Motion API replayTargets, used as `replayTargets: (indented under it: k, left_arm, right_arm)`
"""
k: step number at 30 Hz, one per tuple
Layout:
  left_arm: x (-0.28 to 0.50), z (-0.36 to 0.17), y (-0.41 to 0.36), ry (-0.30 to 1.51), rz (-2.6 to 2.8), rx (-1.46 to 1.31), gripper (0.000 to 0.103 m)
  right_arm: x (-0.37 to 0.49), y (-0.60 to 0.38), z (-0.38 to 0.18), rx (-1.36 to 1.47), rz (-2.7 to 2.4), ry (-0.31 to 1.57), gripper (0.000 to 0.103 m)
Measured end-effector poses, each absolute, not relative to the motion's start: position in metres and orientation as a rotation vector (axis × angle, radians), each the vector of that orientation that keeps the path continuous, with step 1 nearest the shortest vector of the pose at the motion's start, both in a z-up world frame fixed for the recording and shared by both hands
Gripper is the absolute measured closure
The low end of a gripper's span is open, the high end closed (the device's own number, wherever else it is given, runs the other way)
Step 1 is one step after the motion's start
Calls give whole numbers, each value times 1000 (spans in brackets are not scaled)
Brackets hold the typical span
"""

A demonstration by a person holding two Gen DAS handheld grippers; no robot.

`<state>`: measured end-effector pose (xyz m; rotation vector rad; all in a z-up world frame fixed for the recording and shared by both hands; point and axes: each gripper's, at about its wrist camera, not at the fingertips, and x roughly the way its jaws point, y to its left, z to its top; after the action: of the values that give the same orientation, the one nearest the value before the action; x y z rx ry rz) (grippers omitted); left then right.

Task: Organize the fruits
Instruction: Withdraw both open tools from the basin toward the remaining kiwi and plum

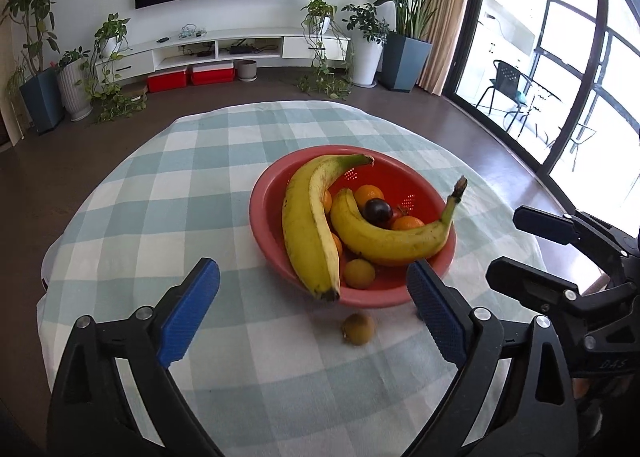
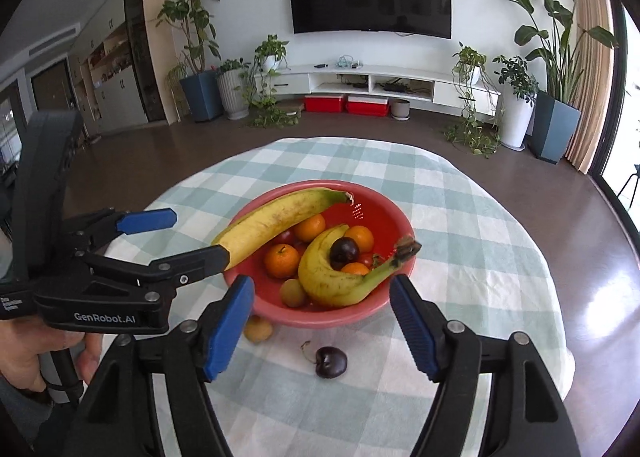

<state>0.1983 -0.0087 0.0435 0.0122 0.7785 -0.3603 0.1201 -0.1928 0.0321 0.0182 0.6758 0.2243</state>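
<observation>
From my right wrist view I read "GenRobot.AI" in white letters on the black plastic body of the left gripper [image 2: 192, 235]; smaller white print at its edge is too tiny to make out. In my left wrist view, faint embossed letters on the right gripper [image 1: 520, 241] look like "DAS".

Both wrist views look forward and obliquely downward along their own fingers, from close above the near edge of the counter [image 1: 120, 217]. The left view sits left of the right. Both share the red bowl [image 1: 268, 193] and the far television wall.
</observation>
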Motion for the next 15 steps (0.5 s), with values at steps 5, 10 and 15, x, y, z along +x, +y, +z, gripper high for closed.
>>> replayTargets:
  k: [5,10,15]
  left_arm:
    - [153,26,1,781,-359,-5,1]
    - [110,-6,-7,787,-391,72,0]
    - [93,-20,-21,825,-381,140,0]
  right_arm:
    - [86,-204,6,164,206,686,20]
    - [68,-202,-28,276,200,752,17]
    - [61,-193,-39,241,194,778,17]
